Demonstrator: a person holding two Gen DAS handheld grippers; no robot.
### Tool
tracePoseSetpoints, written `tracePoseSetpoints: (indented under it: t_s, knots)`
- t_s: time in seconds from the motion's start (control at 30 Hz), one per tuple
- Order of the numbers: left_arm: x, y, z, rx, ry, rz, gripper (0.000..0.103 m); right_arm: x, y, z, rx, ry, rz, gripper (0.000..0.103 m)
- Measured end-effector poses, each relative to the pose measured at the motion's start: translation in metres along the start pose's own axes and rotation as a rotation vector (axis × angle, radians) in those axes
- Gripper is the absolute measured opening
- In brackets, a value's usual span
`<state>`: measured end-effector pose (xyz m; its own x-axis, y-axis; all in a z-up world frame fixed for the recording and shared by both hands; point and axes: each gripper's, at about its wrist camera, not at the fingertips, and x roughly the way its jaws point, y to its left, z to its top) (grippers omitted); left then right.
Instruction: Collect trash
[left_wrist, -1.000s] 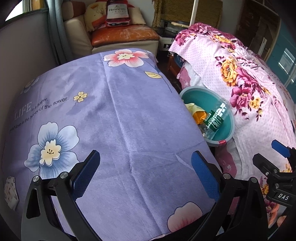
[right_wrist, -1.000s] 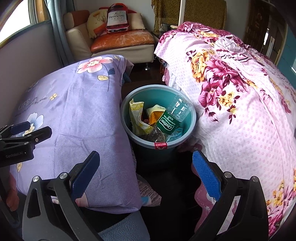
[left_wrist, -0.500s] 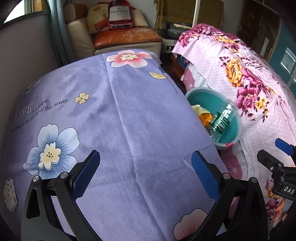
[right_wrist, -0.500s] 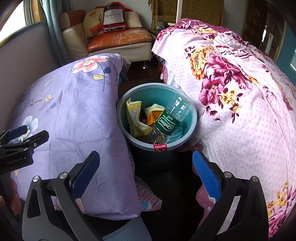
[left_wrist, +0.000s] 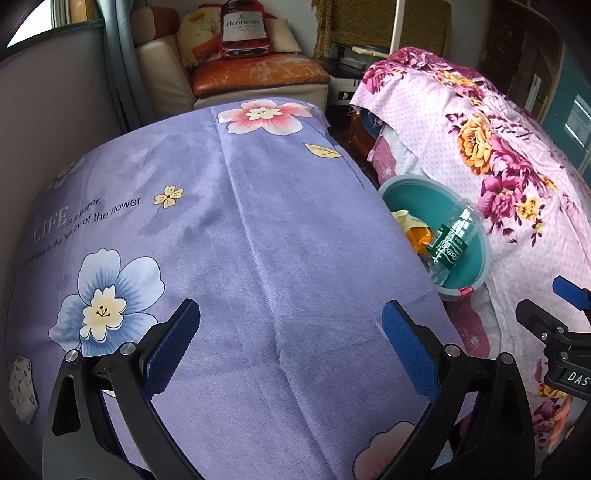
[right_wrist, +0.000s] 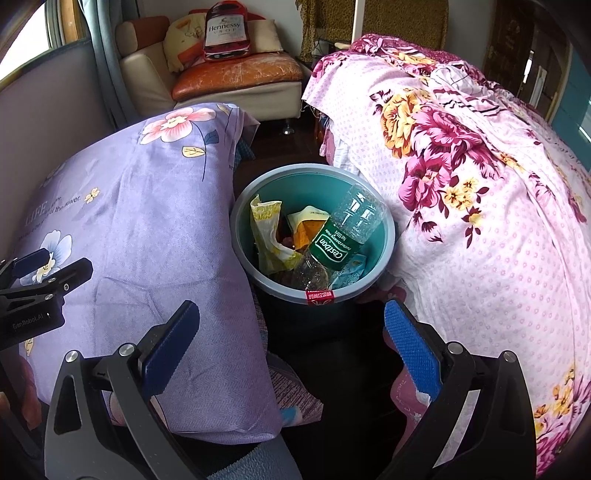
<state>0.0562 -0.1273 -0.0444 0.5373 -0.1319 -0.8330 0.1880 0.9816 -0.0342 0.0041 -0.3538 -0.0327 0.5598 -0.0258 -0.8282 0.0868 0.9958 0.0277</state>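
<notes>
A teal bin (right_wrist: 384, 258) stands on the floor between two beds. Inside it lie a clear plastic bottle (right_wrist: 341, 240) with a green label, a yellow wrapper (right_wrist: 267, 232), an orange-and-white packet (right_wrist: 306, 225) and a pale blue wrapper (right_wrist: 349, 271). My right gripper (right_wrist: 291, 339) hangs open just in front of the bin, nothing between its blue pads. In the left wrist view the bin (left_wrist: 476, 266) peeks out past the bed edge with the bottle (left_wrist: 448, 245). My left gripper (left_wrist: 291, 339) is open over the purple sheet, empty.
A purple flowered bed (left_wrist: 221, 221) lies on the left and a pink flowered bed (right_wrist: 480, 192) on the right. At the back stands a beige sofa (right_wrist: 236, 77) with cushions and a Hennessy-printed bag (right_wrist: 223, 31). A grey wall runs along the left.
Both views have drifted slightly: the bin sits a little further right and lower in the left wrist view. Both grippers stay open and empty.
</notes>
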Motion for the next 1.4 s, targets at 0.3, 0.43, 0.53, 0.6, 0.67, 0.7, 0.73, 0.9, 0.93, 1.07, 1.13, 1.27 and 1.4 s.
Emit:
tracePoseSetpoints:
  t_s: [0.3, 0.43, 0.53, 0.6, 0.67, 0.7, 0.73, 0.9, 0.93, 1.07, 1.13, 1.27, 1.4]
  knots:
    - [-0.0006, 0.0016, 0.0006, -0.001, -0.011, 0.010, 0.099, 0.0032, 0.0024, 0.0012, -0.008, 0.003, 0.003, 0.096]
    - [-0.0015, 0.0015, 0.0000, -0.003, -0.014, 0.014, 0.099, 0.0042, 0.0018, 0.0008, -0.006, 0.007, 0.002, 0.096]
    - [-0.0013, 0.0020, 0.0000, -0.002, -0.013, 0.012, 0.099, 0.0047, 0.0020, 0.0005, -0.007, 0.010, 0.003, 0.096]
    - [-0.0011, 0.0023, 0.0001, -0.001, -0.014, 0.013, 0.099, 0.0066, 0.0016, -0.0009, -0.005, 0.015, 0.004, 0.096]
    - [-0.0010, 0.0022, 0.0001, -0.001, -0.013, 0.012, 0.099, 0.0075, 0.0017, -0.0018, -0.004, 0.018, 0.005, 0.096]
    - [-0.0007, 0.0028, 0.0002, -0.002, -0.012, 0.011, 0.099, 0.0081, 0.0013, -0.0019, -0.004, 0.020, 0.006, 0.096]
    - [-0.0002, 0.0036, -0.0008, -0.004, -0.011, 0.011, 0.099, 0.0086, 0.0019, -0.0025, -0.005, 0.022, 0.005, 0.096]
    - [0.0008, 0.0042, -0.0019, -0.006, -0.010, 0.012, 0.099, 0.0094, 0.0030, -0.0038, -0.008, 0.019, 0.005, 0.096]
    - [0.0007, 0.0040, -0.0020, -0.006, -0.010, 0.012, 0.099, 0.0090, 0.0032, -0.0039, -0.010, 0.018, 0.005, 0.096]
    - [0.0010, 0.0045, -0.0017, -0.006, -0.011, 0.012, 0.099, 0.0101, 0.0037, -0.0035, -0.014, 0.020, 0.000, 0.096]
    - [0.0003, 0.0037, -0.0017, -0.006, -0.010, 0.010, 0.099, 0.0094, 0.0042, -0.0032, -0.014, 0.022, 0.000, 0.096]
    - [-0.0005, 0.0028, -0.0039, -0.005, -0.014, 0.013, 0.099, 0.0082, 0.0044, -0.0032, -0.015, 0.019, -0.003, 0.096]
    - [-0.0019, 0.0022, -0.0051, -0.012, -0.012, 0.013, 0.099, 0.0061, 0.0045, -0.0032, -0.019, 0.013, -0.005, 0.096]
